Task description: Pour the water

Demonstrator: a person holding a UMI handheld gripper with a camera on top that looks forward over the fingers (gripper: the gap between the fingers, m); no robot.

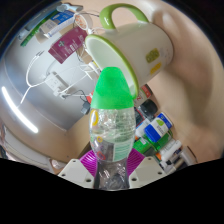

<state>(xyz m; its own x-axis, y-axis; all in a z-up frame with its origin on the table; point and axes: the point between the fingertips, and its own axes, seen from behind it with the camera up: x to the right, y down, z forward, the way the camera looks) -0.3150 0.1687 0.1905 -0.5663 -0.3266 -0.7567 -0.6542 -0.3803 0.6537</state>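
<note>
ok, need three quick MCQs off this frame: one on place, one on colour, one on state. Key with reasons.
1. Where is the bottle?
A. between the tongs
B. beyond the mug
C. lying on the table

2. Colour of the bottle's cap?
A. blue
B. green
C. red

3. The mug is
A. upside down
B. standing upright
C. tilted, mouth toward the bottle

Key: 1 A, its base sits between the pink pads; 2 B, the cap is bright green; 3 C, the mug leans, its opening just above the cap.
</note>
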